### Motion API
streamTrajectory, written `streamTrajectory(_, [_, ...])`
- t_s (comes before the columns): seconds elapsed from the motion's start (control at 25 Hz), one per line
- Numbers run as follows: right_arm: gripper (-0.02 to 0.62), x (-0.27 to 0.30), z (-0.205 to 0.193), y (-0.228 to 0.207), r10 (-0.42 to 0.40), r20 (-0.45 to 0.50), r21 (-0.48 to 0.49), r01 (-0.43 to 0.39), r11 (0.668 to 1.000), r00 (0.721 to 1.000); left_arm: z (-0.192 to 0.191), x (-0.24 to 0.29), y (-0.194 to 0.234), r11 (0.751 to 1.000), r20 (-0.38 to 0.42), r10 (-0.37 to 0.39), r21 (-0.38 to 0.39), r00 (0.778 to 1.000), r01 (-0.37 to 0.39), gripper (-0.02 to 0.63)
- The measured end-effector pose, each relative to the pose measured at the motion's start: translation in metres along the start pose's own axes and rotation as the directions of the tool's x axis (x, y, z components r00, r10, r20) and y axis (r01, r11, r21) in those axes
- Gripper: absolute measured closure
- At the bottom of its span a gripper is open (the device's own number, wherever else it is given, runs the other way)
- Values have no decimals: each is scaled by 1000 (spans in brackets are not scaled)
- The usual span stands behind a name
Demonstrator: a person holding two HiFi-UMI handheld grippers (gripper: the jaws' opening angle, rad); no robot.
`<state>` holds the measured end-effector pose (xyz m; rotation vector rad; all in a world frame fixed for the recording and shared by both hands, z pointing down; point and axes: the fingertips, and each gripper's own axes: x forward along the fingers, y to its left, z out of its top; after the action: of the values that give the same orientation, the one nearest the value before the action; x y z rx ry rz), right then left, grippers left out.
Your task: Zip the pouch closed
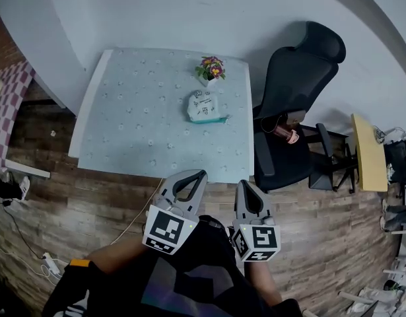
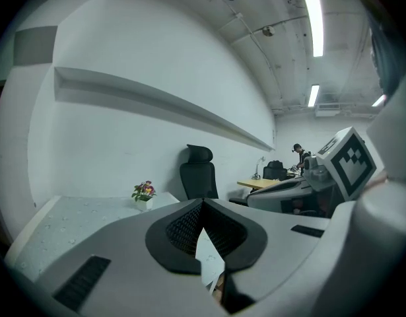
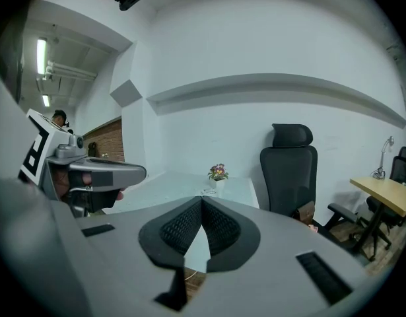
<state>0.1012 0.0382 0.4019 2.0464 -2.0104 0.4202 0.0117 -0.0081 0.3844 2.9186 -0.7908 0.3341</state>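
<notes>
The pouch [image 1: 204, 106] is a pale white and teal bag lying on the table [image 1: 136, 111], to the right of its middle and just in front of a small flower pot [image 1: 210, 69]. Both grippers hang over the wooden floor in front of the table's near edge, well short of the pouch. My left gripper [image 1: 199, 175] is shut with nothing in it, as its own view shows [image 2: 203, 203]. My right gripper [image 1: 243, 184] is shut and empty too [image 3: 202, 200]. In the right gripper view the pouch [image 3: 204, 191] shows as a small pale shape below the flower pot [image 3: 218, 173].
A black office chair [image 1: 295, 104] stands against the table's right side, with a yellow desk [image 1: 368, 152] further right. A white wall runs behind the table. Cables and a power strip [image 1: 49, 261] lie on the floor at the left.
</notes>
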Motion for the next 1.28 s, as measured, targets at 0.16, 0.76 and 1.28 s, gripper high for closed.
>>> streamTrajectory(0.16, [580,25,2,-13,17,-11,-28,-17,999,1000,-8,15,16,999,-25,31,-23,999,-31,597])
streamTrajectory(0.76, [580,153,-3,-80,193,-171,-235,-230,944,966,-4,136,65,984,-87,178,-2,980,-179,597])
streamTrajectory(1.28, [578,246,-29,-115,335,-310,-452,-448,771,890,-40,196,91,937,-195,347,25,918,-349,597])
